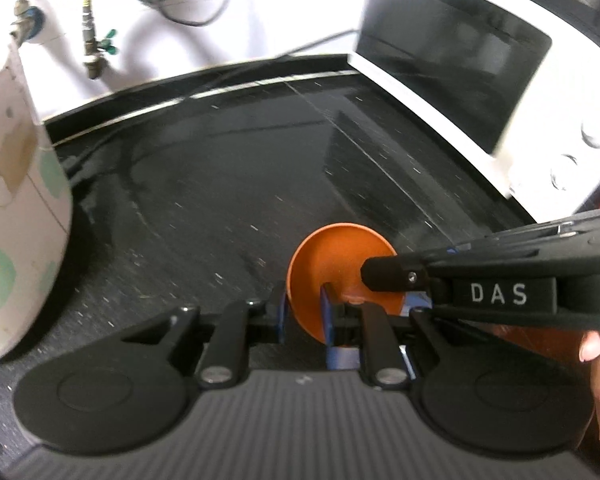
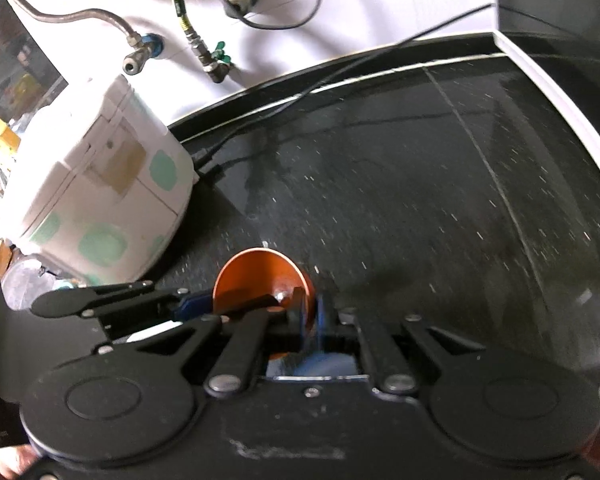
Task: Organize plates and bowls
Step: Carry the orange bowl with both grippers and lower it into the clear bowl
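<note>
An orange bowl [image 1: 332, 268] is held on edge above the black speckled counter [image 1: 228, 184]. My left gripper [image 1: 304, 314] is shut on its rim, blue pads either side of the wall. My right gripper [image 2: 310, 320] is shut on the same orange bowl [image 2: 256, 280] from the opposite side. The right gripper's black finger [image 1: 392, 274] reaches into the bowl in the left wrist view. The left gripper's arm [image 2: 112, 300] comes in from the left in the right wrist view.
A white rice cooker [image 2: 96, 200] with green spots stands at the left of the counter. A white microwave oven [image 1: 480, 80] stands at the right. Hoses and valves [image 2: 204, 48] hang on the white wall behind. A black cable [image 2: 284, 108] runs along the counter's back.
</note>
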The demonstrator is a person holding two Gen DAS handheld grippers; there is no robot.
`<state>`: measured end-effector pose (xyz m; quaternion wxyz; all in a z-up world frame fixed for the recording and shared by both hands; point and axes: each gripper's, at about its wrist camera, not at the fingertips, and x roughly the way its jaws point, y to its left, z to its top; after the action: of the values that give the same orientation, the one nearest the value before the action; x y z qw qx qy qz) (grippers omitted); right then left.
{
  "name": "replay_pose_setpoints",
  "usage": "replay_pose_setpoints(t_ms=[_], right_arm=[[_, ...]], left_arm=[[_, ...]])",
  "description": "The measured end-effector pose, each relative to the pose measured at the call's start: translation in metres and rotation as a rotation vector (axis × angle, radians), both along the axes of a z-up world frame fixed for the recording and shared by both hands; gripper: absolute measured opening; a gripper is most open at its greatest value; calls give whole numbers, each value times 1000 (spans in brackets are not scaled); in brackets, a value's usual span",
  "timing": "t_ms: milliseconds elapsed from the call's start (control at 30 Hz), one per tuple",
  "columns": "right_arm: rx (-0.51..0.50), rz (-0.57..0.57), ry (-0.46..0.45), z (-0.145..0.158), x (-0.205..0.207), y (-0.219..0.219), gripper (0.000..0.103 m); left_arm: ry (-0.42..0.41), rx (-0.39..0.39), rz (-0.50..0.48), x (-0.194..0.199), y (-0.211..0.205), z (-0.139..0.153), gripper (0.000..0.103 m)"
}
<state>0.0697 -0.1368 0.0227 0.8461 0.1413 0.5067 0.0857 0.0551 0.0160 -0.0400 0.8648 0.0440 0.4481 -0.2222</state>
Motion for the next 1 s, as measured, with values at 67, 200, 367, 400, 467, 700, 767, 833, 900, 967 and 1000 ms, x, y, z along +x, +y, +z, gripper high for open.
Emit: replay_pose_setpoints(t_ms=[67,200,367,400,467,700,767,833,900,967,1000], right_arm=[[-1,-16,9,-1,-17,-6,6],[-1,-41,32,-4,-44,-16,6],[-12,-62,59,-10,-61,-21,6],[-15,-63,65,-12,-62,-22,6],[-16,-68,77,-17,-65,-23,7],[-14,-70,101,-29,-64,-25,10],[-15,-70,103,-31,-63,-27,10],[7,-69,101,-31,-61,-30,22],[8,-74,85,-26,-62,-31,31],[2,-79,66,-19,-64,-35,44],[1,-86,54,-15,-65,-38,57]], left_arm=[[15,1,-27,-13,-5,-2,16],[35,11,-77,-31,-13,-7,17],[49,35,-118,-42,-24,-15,19],[54,39,-121,-42,-25,-17,19],[60,51,-123,-42,-28,-22,19],[62,83,-113,-38,-37,-33,26],[56,84,-107,-37,-40,-34,34],[42,78,-101,-38,-39,-30,44],[6,95,-85,-41,-39,-23,54],[-39,110,-56,-44,-34,-14,68],[-53,107,-48,-44,-32,-10,74]])
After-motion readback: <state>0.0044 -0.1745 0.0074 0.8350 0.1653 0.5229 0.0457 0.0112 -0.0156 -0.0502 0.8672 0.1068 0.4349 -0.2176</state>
